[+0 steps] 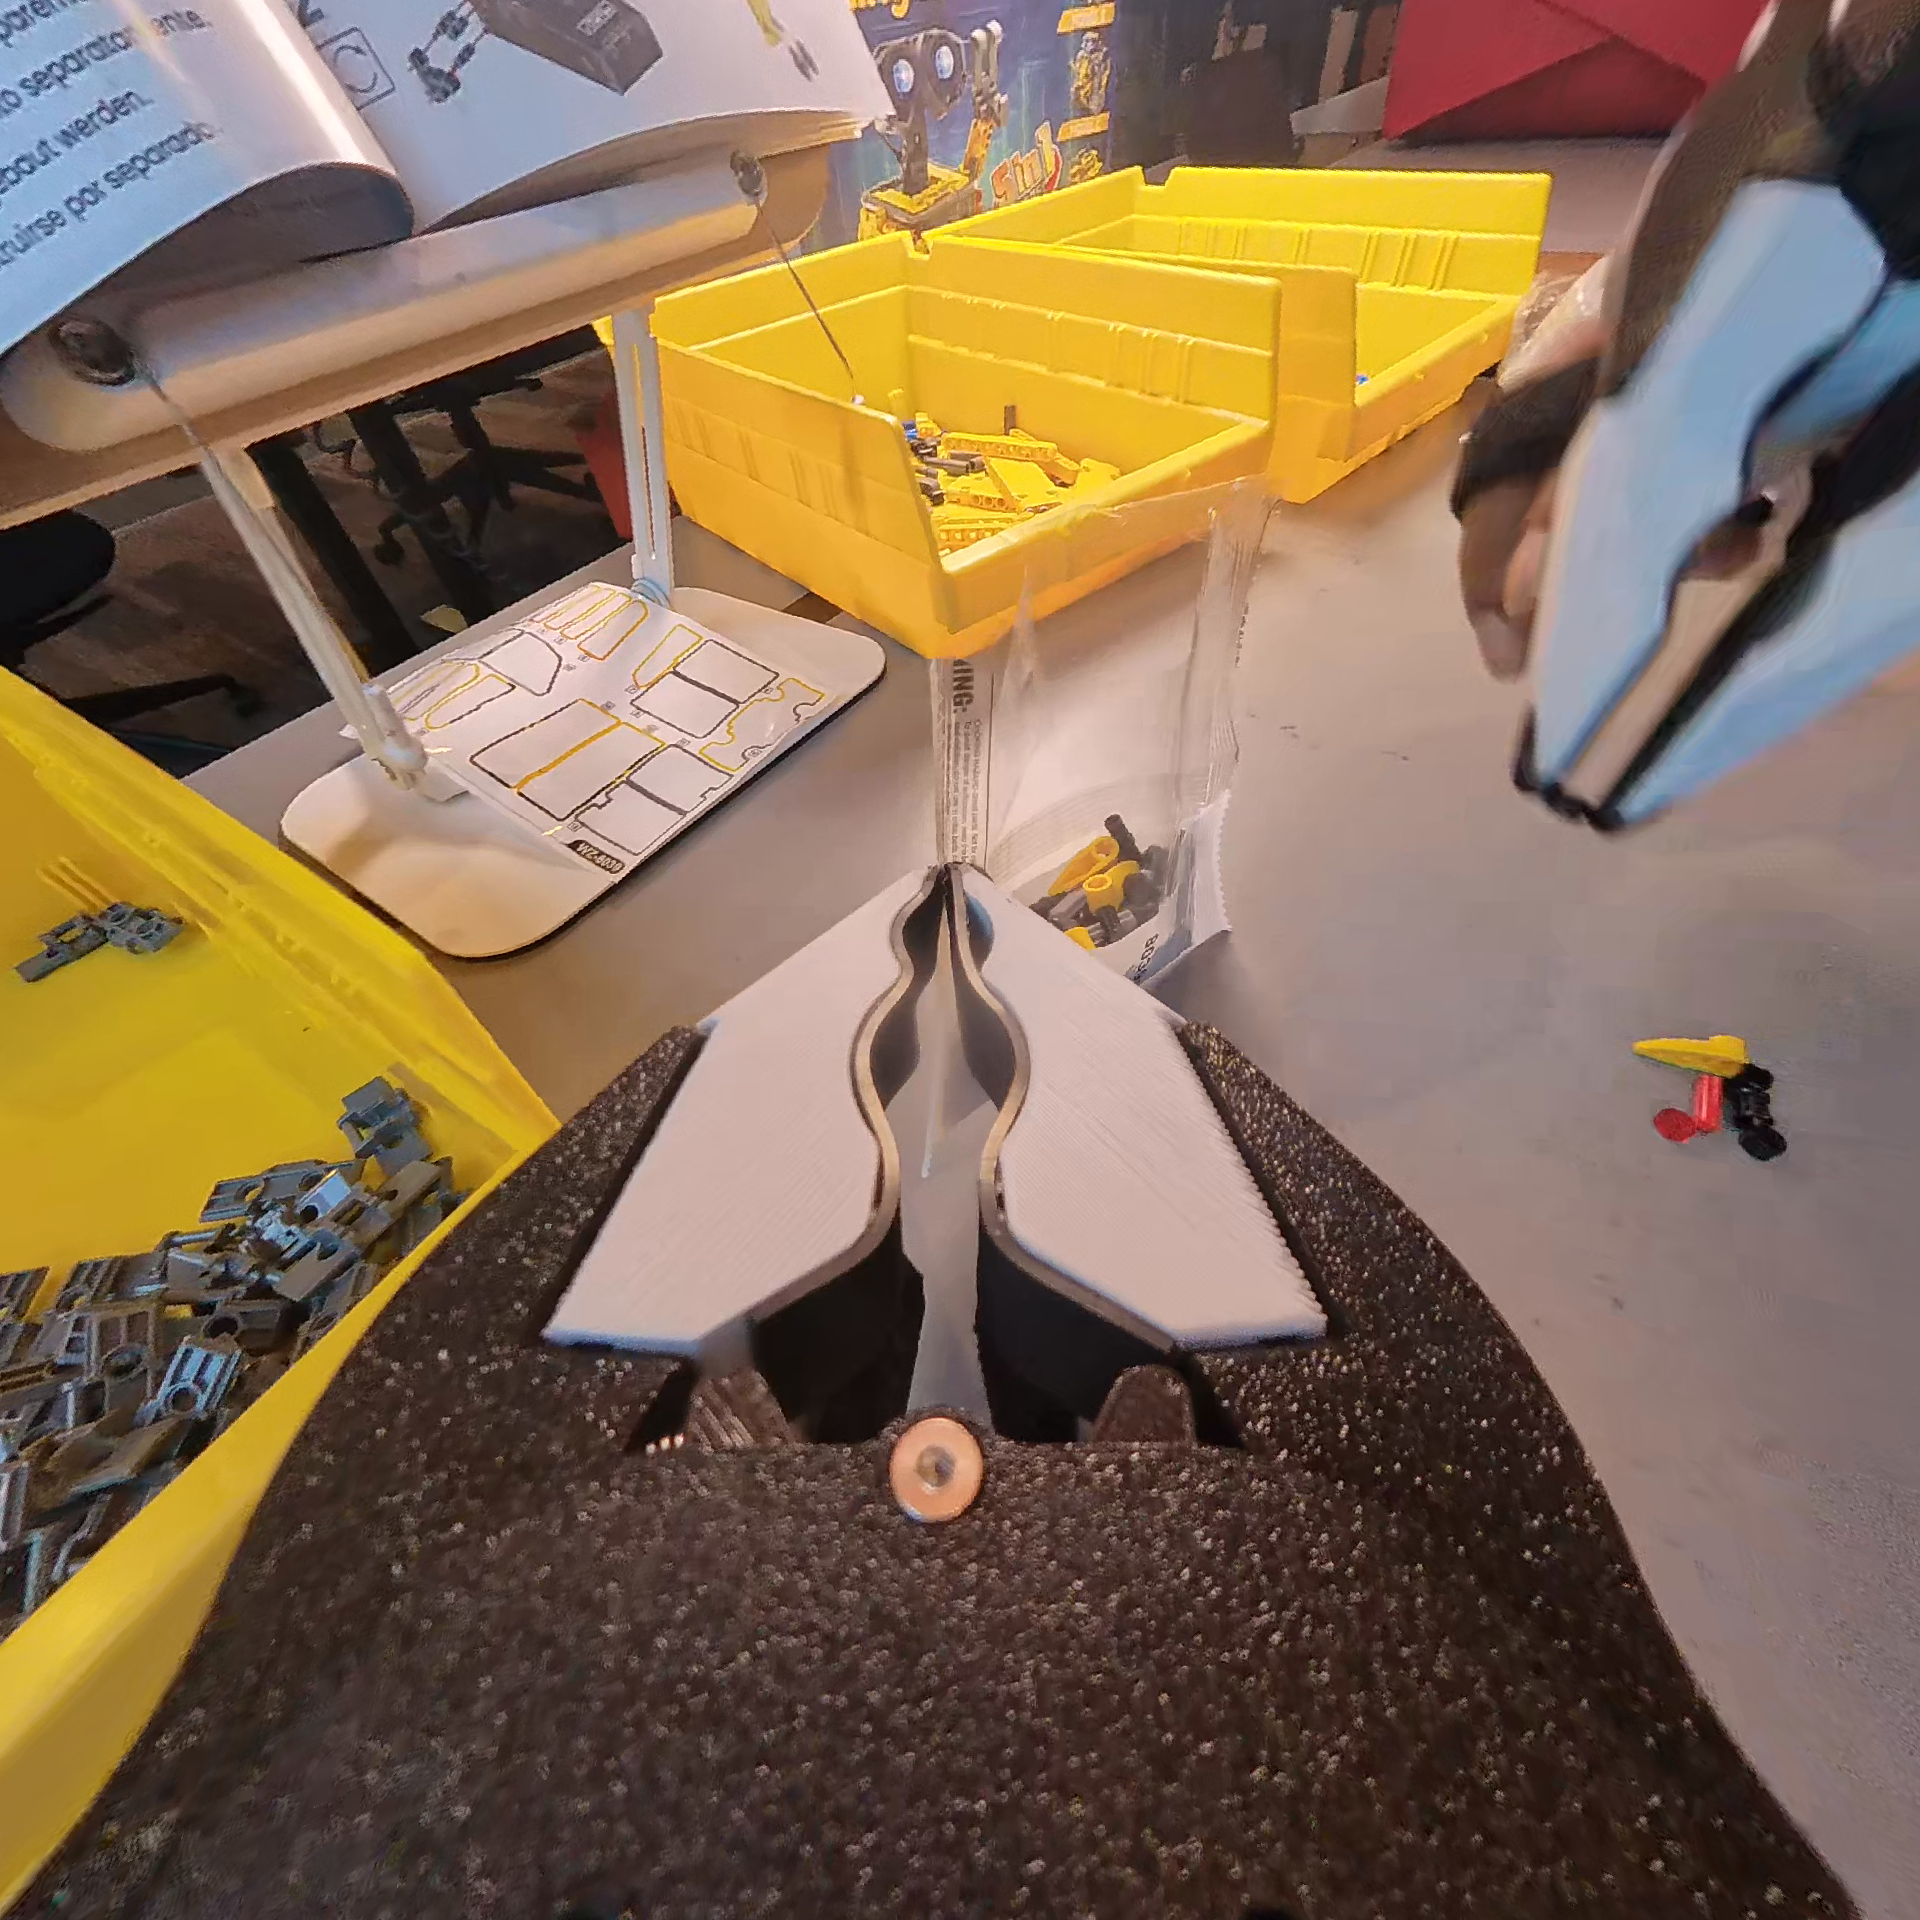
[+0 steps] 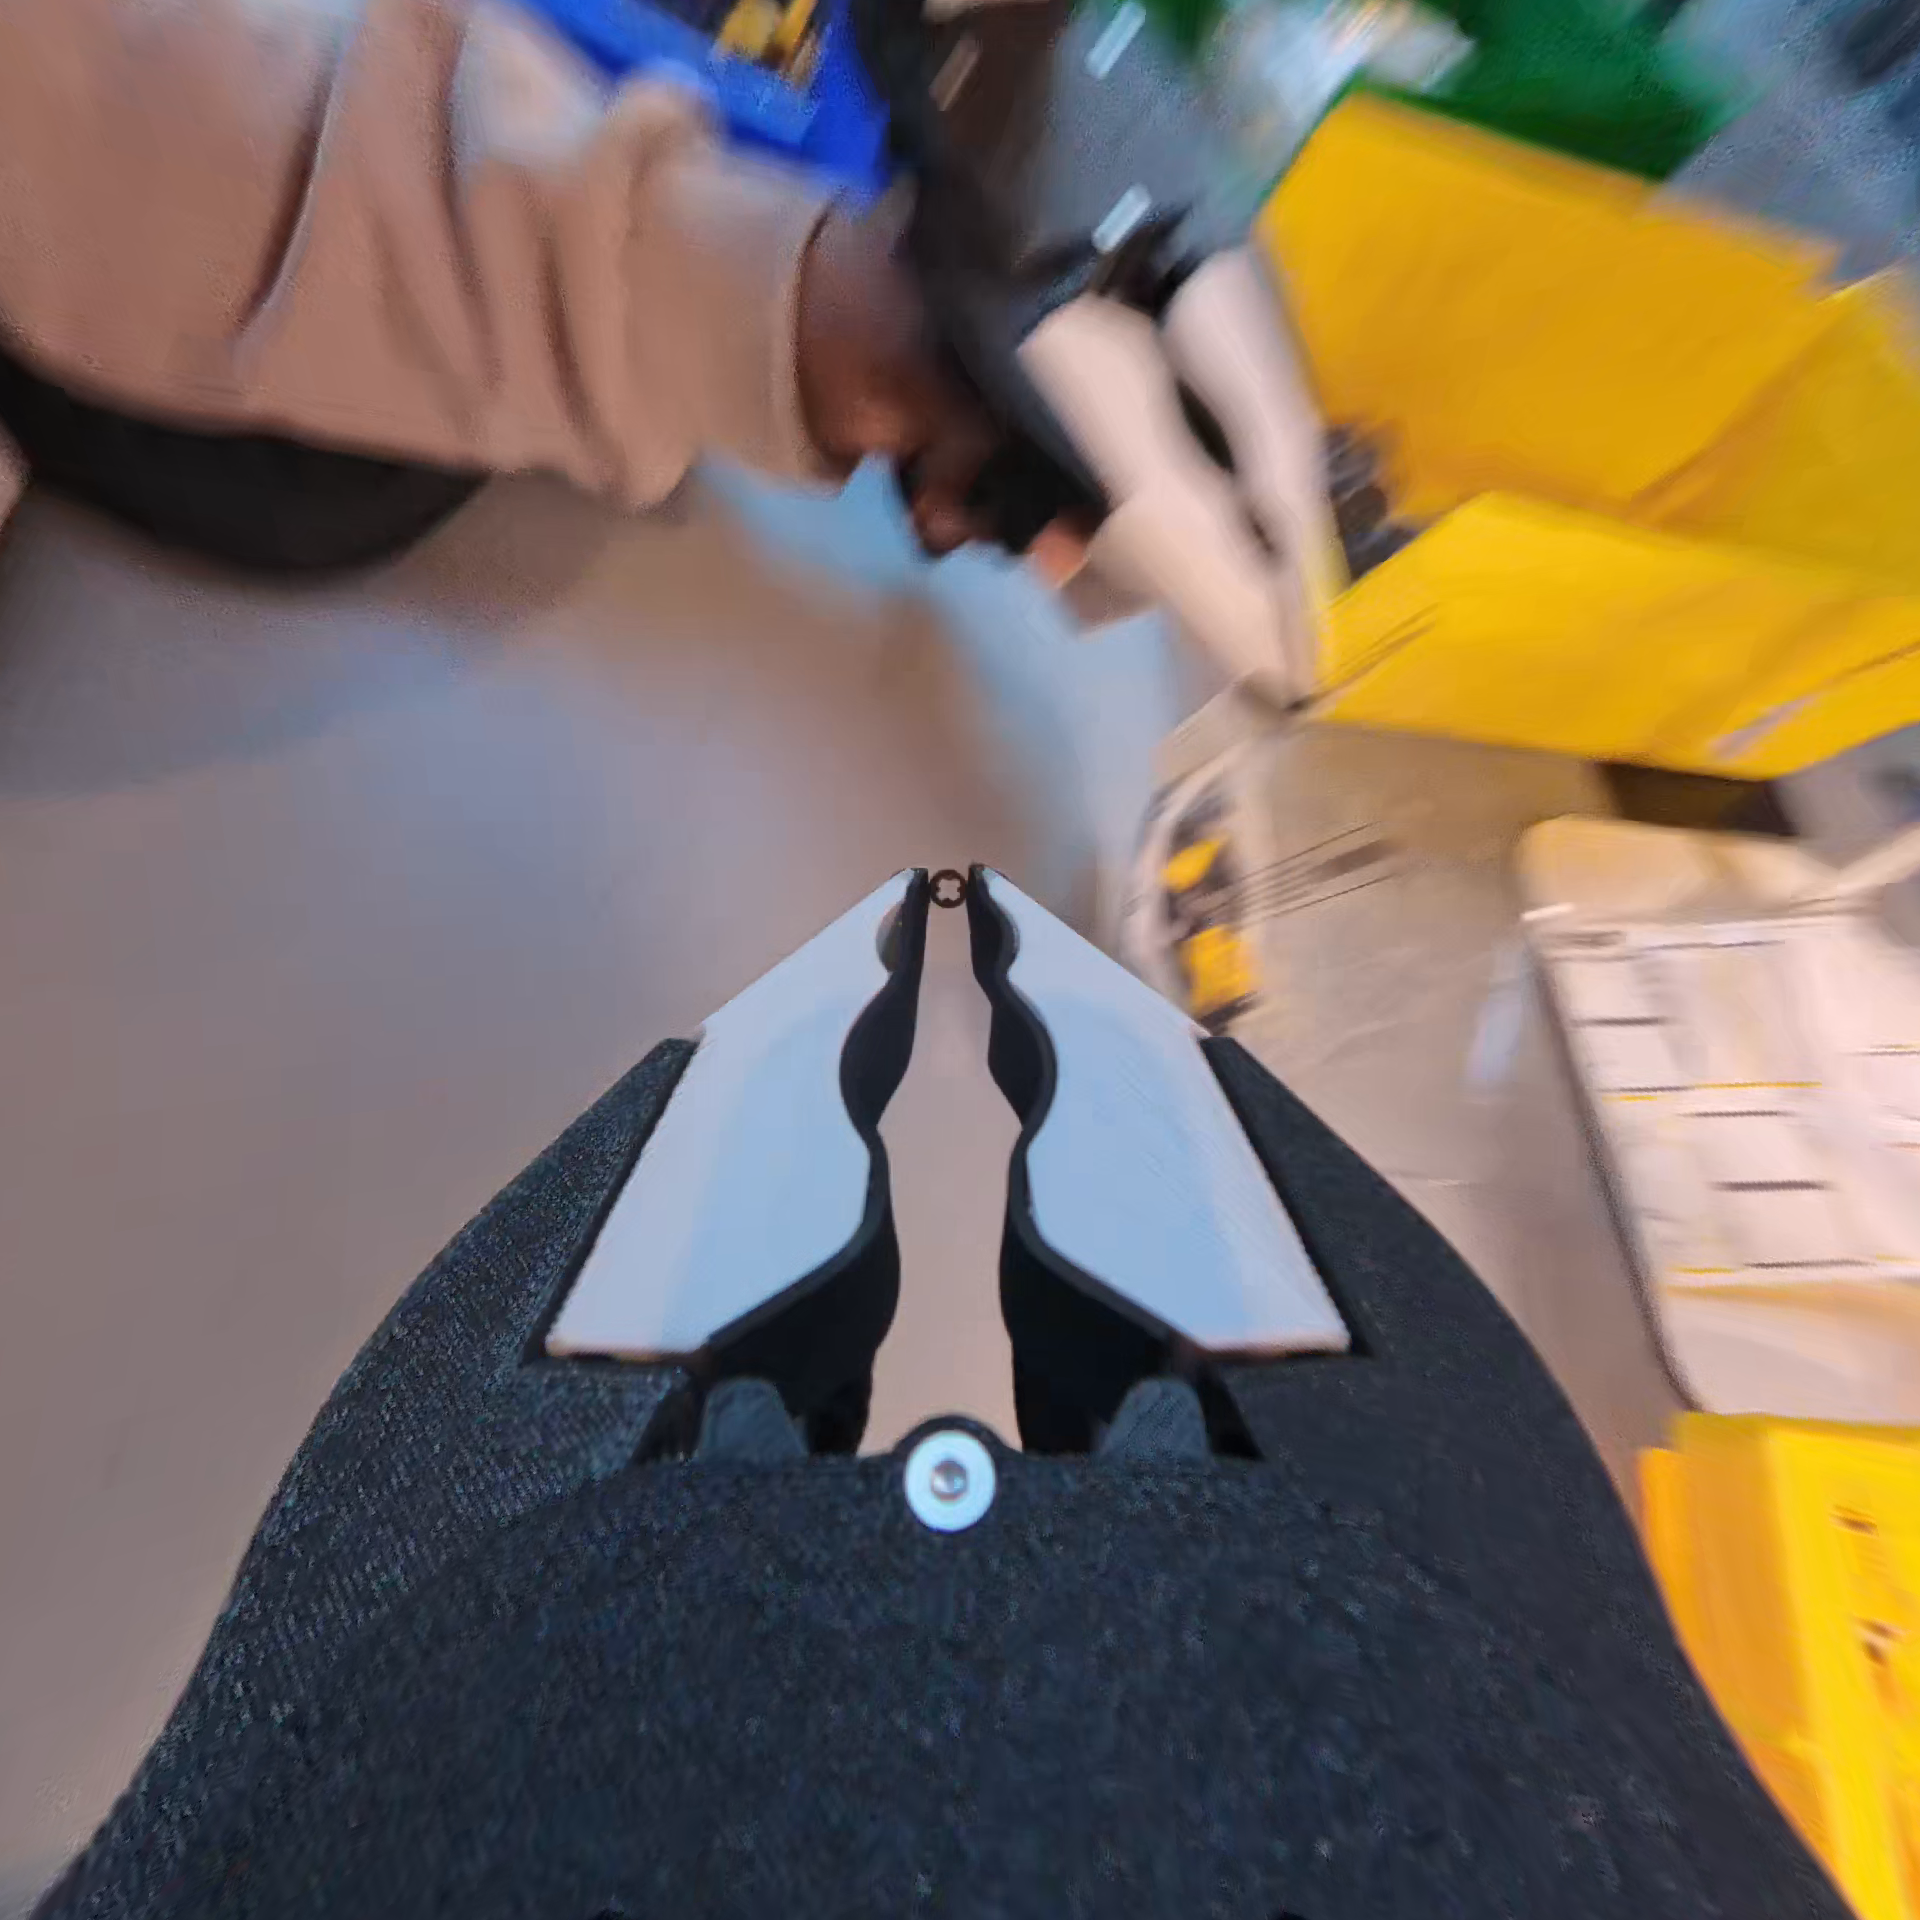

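Note:
My left gripper (image 1: 948,883) is shut on the edge of a clear plastic bag (image 1: 1101,748) that holds small yellow, grey and black toy parts; the bag rests on the grey table. My right gripper (image 2: 948,888) is shut on a tiny black round part (image 2: 948,889) with a cross-shaped hole, held at the fingertips above the table. The right gripper also shows in the left wrist view (image 1: 1579,805), raised at the upper right, jaws together. The right wrist view is blurred; the other arm's tan sleeve (image 2: 395,260) and the left gripper's pale fingers (image 2: 1195,436) show in it.
A yellow bin (image 1: 790,488) with yellow parts stands behind the bag, with more yellow bins (image 1: 1382,270) behind it. A yellow bin (image 1: 239,1039) of grey parts is at the left. A white stand (image 1: 457,894) holds an open booklet (image 1: 343,94). Loose yellow, red and black pieces (image 1: 1714,1096) lie at the right. The grippers' ends are close to 11 cm from one another.

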Tool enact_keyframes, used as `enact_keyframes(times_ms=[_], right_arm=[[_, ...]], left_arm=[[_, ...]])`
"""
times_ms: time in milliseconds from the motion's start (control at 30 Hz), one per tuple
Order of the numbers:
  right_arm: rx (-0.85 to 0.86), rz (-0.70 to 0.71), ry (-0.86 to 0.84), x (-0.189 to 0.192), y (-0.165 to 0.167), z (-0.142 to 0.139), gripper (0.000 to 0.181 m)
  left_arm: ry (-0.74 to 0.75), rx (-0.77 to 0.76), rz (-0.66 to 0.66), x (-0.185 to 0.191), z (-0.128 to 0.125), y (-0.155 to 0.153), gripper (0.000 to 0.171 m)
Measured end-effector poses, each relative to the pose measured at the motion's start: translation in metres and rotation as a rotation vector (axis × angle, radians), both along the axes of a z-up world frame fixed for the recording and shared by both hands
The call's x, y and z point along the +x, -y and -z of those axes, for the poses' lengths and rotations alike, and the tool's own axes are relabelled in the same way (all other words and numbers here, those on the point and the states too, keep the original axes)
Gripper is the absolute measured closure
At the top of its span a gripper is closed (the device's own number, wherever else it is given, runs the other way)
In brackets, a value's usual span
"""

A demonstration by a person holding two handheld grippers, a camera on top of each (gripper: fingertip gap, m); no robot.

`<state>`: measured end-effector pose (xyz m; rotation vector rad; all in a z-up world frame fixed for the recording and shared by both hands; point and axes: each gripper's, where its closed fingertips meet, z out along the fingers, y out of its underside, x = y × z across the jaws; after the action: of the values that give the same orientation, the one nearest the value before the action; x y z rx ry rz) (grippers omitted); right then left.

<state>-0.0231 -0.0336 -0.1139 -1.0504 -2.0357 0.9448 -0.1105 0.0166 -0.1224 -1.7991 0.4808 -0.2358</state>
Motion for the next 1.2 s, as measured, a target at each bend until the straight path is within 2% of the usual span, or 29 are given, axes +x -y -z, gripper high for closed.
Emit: enact_keyframes(times_ms=[67, 100, 133, 200, 267, 333, 400, 467, 533, 600, 667, 833, 933, 1200], right_arm=[[-0.002, 0.15, -0.216, -0.016, -0.025, -0.046, 0.174], [0.009, 0.206, -0.275, -0.019, -0.036, -0.058, 0.174], [0.03, 0.255, -0.294, -0.022, -0.046, -0.061, 0.175], [0.075, 0.32, -0.269, -0.025, -0.058, -0.051, 0.174], [0.129, 0.378, -0.272, -0.026, -0.069, -0.046, 0.164], [0.114, 0.42, -0.343, -0.021, -0.077, -0.063, 0.16], [0.043, 0.35, -0.346, -0.013, -0.067, -0.073, 0.163], [-0.042, 0.163, -0.191, -0.002, -0.036, -0.053, 0.167], [-0.032, 0.018, 0.044, 0.013, -0.009, -0.008, 0.167], [0.03, -0.084, 0.259, 0.027, 0.011, 0.041, 0.166], [0.029, -0.142, 0.374, 0.034, 0.027, 0.067, 0.166], [-0.006, -0.18, 0.495, 0.049, 0.039, 0.083, 0.166], [0.066, -0.161, 0.541, 0.053, 0.034, 0.093, 0.166], [0.093, -0.172, 0.555, 0.053, 0.042, 0.095, 0.168]], left_arm=[[-0.002, 0.015, 0.042, 0.009, -0.002, 0.002, 0.171], [-0.005, 0.022, 0.058, 0.013, -0.003, 0.003, 0.171], [-0.007, 0.027, 0.071, 0.017, -0.004, 0.004, 0.171], [-0.01, 0.033, 0.081, 0.021, -0.005, 0.005, 0.171], [-0.008, 0.037, 0.077, 0.021, -0.006, 0.005, 0.171], [-0.009, 0.028, 0.059, 0.017, -0.005, 0.004, 0.171], [-0.007, 0.018, 0.025, 0.01, -0.003, 0.001, 0.171], [-0.002, 0.008, -0.014, 0.001, -0.002, -0.001, 0.171], [0.002, -0.002, -0.058, -0.007, 0.0, -0.004, 0.171], [0.007, -0.008, -0.09, -0.014, 0.001, -0.005, 0.171], [0.011, -0.011, -0.109, -0.019, 0.001, -0.004, 0.171], [0.019, -0.002, -0.127, -0.026, -0.002, -0.004, 0.171], [0.018, -0.006, -0.13, -0.027, -0.001, -0.005, 0.171], [0.016, -0.006, -0.129, -0.026, -0.001, -0.005, 0.171]])
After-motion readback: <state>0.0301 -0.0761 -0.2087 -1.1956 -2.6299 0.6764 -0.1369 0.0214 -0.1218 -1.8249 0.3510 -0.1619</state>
